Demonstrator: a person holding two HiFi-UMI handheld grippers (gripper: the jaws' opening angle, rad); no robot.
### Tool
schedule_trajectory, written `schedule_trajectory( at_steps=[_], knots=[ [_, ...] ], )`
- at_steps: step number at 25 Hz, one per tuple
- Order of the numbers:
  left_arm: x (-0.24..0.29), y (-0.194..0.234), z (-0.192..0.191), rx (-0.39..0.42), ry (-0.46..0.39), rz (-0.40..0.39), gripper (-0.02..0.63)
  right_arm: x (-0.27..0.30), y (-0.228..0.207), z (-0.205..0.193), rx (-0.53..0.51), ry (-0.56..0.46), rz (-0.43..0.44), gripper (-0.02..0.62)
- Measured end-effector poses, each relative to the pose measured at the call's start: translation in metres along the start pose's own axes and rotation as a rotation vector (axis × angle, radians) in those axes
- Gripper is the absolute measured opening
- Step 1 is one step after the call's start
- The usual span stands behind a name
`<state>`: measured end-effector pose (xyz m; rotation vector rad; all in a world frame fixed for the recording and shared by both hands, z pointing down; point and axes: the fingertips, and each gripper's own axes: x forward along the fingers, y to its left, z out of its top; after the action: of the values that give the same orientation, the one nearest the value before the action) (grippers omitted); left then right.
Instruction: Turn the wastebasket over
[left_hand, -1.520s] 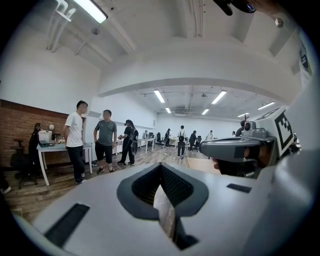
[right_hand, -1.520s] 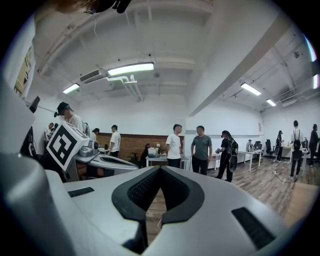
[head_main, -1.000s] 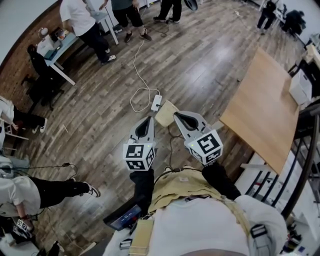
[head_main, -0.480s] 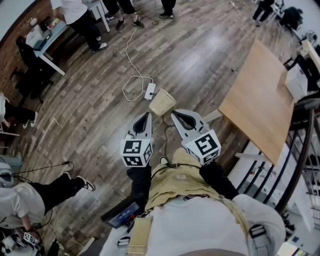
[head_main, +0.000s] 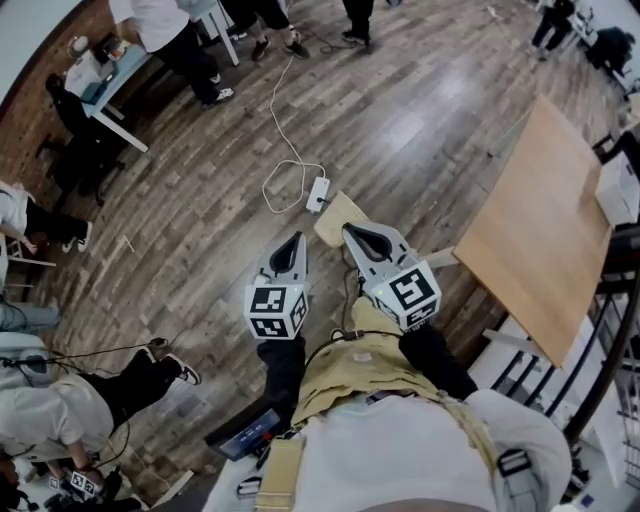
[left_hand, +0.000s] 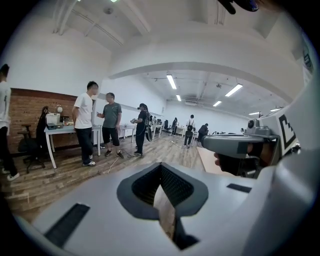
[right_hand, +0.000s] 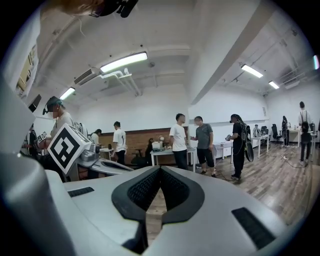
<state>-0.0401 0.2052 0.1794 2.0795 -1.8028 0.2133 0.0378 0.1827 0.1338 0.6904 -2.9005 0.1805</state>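
Left tongs: clenched and empty. The two tips meet at a point in the left gripper view. They are held above the floor with the marker cube toward the person.
Right tongs: also clenched with nothing between them. The tips meet in the right gripper view. They sit just beside the left pair, and in the head view the tip lies over the near edge of the wastebasket.
Wastebasket: tan, on the floor just beyond both tips and nearer the right pair. Whether either tip touches it, and which way up it stands, cannot be told.
Power strip: white, on the floor just beside the wastebasket on its far side.
Cable: white — it loops away from the power strip toward the far end of the room.
Floor: dark wood planks.
Wooden tabletop: light and bare, to the right of the wastebasket and apart from it.
Bystanders: they stand in a group by a white desk — well away from both tongs.
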Motion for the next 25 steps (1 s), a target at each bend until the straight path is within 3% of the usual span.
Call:
schedule_trajectory(
  at_steps=[8, 15, 25],
  knots=[
    [0.097, 0.011, 0.053, 0.047, -0.011, 0.055, 0.002, 0.047, -0.101, 0.023, 0.005, -0.06, 0.054, 0.021],
    [0.168, 0.005, 0.068, 0.058, 0.032, 0.051, 0.002, 0.067, -0.184, 0.021, 0.049, -0.047, 0.037, 0.021],
    [0.201, 0.017, 0.055, 0.008, 0.075, 0.016, 0.002, 0.091, -0.204, 0.004, 0.074, 0.0, 0.015, 0.021]
  ],
)
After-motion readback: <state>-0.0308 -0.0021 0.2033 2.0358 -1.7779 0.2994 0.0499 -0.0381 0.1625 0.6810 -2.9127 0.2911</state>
